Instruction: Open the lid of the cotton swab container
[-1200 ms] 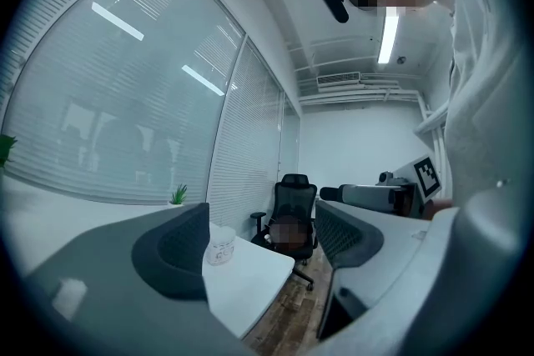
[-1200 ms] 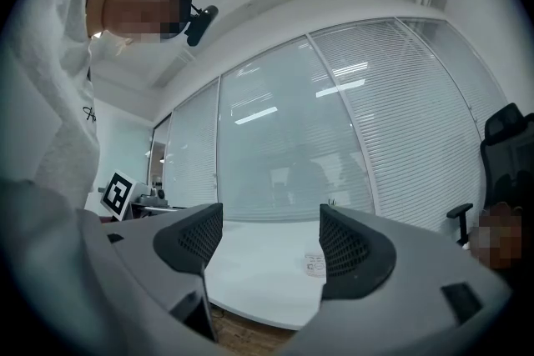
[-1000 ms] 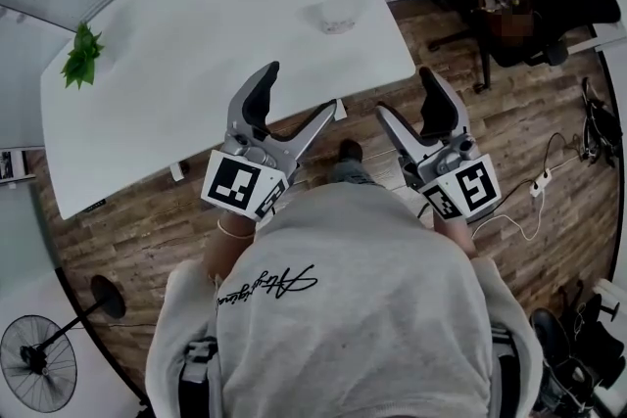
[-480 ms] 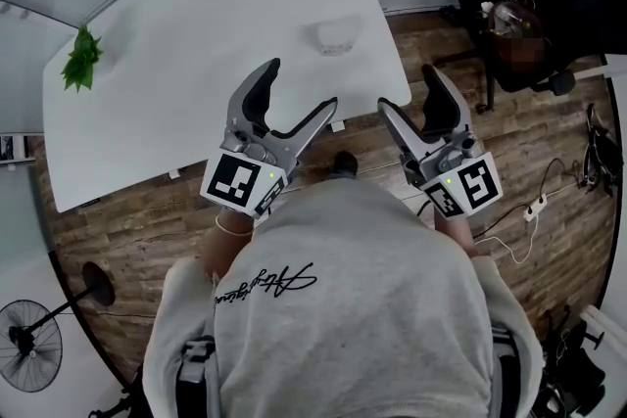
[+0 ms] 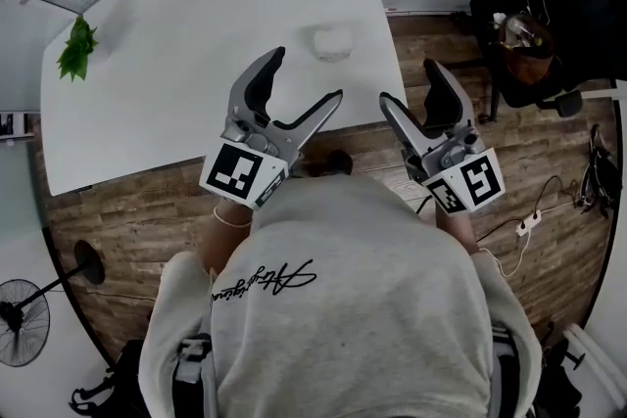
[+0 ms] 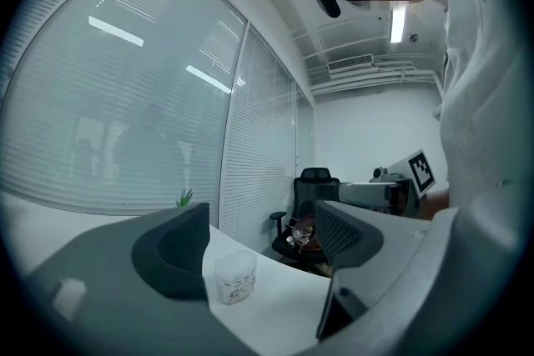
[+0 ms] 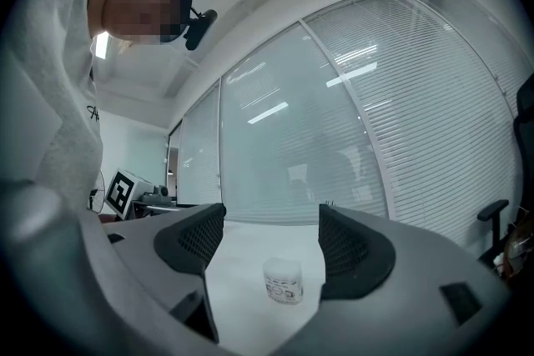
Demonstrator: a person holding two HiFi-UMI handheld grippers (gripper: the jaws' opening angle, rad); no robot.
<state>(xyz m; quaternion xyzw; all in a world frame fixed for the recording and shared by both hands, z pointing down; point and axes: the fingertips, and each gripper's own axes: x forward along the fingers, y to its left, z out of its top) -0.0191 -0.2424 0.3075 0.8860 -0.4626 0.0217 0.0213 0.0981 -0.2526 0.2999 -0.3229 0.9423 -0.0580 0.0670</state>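
At far left of the head view, a standing fan [image 5: 22, 336] rests on the wood floor [image 5: 118, 220]. A white table [image 5: 176, 64] carries a small green plant [image 5: 76, 47] near its left edge.

Left gripper [image 5: 308, 75]: held over the table's near edge, in front of the person's grey sweatshirt [image 5: 343, 308]. Jaws stand wide apart, released, with nothing gripped. In the left gripper view the left gripper [image 6: 263, 242] shows only table surface and room background in the gap.

Cotton swab container [image 5: 333, 43]: upright on the table, near its right edge, ahead of both grippers and clear of them. The left gripper view shows the container [image 6: 234, 277] just beside the inner edge of the left jaw, beyond it, not touched. The right gripper view shows it [image 7: 283, 280] framed between the jaws, beyond their tips.

Right gripper [image 5: 408, 82]: held past the table's right corner, over the floor. Its jaws [image 7: 274, 242] are spread, released and empty.

A black office chair [image 5: 549, 15] stands at far right.
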